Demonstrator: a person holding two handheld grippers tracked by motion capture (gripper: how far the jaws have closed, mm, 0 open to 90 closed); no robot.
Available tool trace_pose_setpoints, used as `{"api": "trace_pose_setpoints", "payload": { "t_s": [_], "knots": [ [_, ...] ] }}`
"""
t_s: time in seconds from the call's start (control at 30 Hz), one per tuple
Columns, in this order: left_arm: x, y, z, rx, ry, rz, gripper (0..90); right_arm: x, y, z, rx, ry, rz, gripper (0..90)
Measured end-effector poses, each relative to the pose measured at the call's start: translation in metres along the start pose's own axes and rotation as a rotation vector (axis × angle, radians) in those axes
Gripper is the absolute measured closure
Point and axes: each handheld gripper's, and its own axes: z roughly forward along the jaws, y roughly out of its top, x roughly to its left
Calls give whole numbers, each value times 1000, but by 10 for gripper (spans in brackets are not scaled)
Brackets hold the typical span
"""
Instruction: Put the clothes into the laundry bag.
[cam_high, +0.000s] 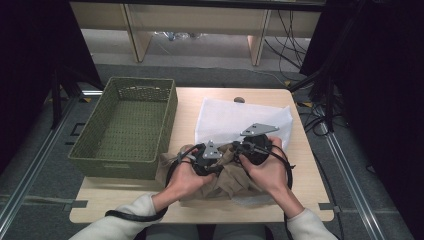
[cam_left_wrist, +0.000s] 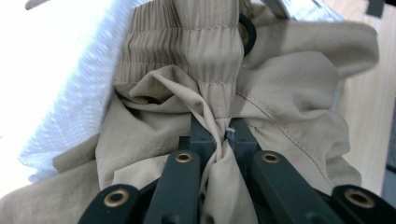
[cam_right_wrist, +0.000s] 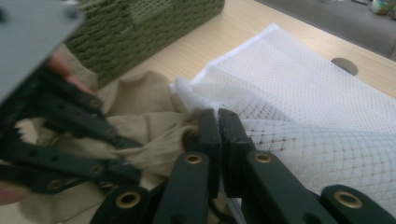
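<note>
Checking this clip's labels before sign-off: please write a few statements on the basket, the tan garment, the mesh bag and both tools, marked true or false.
1. The green basket holds the garment. False: it looks empty; the tan garment lies on the table.
2. The left tool is shut on the tan garment. True.
3. The right tool is open wide. False: it is shut at the edge of the white mesh bag.
4. The basket stands left of the mesh bag. True.
</note>
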Motion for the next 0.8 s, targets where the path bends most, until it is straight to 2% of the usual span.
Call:
{"api": "trace_pose_setpoints", "payload": {
  "t_s": [0.03, 0.07, 0.1, 0.13, 0.2, 0.3, 0.33, 0.37, 0.43, 0.47, 0.5, 0.53, 0.63, 0.67, 0.7, 0.73, 0.77, 0.8],
  "knots": [
    [1, 2, 0, -10, 6, -7, 839, 2, 1, -1, 0, 4, 15, 900],
    [2, 4, 0, -14, 6, -15, 839, 3, 2, -2, -8, 7, 3, 900],
    [1, 6, 3, -36, 16, -43, 839, 5, 2, -3, -8, 9, 6, 900],
    [4, 7, 3, -26, 15, -41, 838, 6, 3, -4, -12, 9, 12, 900],
    [5, 8, 6, -45, 24, -77, 836, 8, 4, -6, -17, 13, -7, 900],
    [8, 6, 16, -69, 36, -99, 824, 8, 4, -6, -18, 13, -5, 900],
    [10, 4, 19, -58, 31, -89, 815, 8, 4, -6, -15, 12, 5, 900],
    [9, 2, 24, -66, 39, -111, 811, 7, 3, -5, -4, 15, 12, 900],
    [10, -3, 32, -42, 35, -109, 798, 4, 0, 0, 10, 16, 20, 900],
    [10, -4, 37, -51, 35, -108, 791, 3, -1, 2, 19, 19, 29, 900],
    [10, -6, 39, -43, 40, -100, 783, 1, -3, 5, 24, 20, 18, 899],
    [10, -7, 42, -44, 31, -100, 772, 1, -4, 6, 27, 10, 42, 900],
    [7, -10, 47, -38, 17, -85, 723, -2, -8, 11, 61, -14, 23, 899],
    [7, -10, 47, -33, 11, -70, 696, -2, -9, 12, 71, -7, 27, 899],
    [5, -10, 48, -59, 13, -84, 658, -4, -11, 15, 70, -2, 25, 899],
    [6, -10, 46, -46, -7, -56, 605, -2, -12, 16, 81, -4, 55, 899],
    [7, -10, 43, -37, -25, -32, 535, -4, -12, 16, 88, -1, 38, 899],
    [7, -9, 39, -29, -15, -9, 475, -4, -13, 17, 88, -3, 37, 899]
  ]
}}
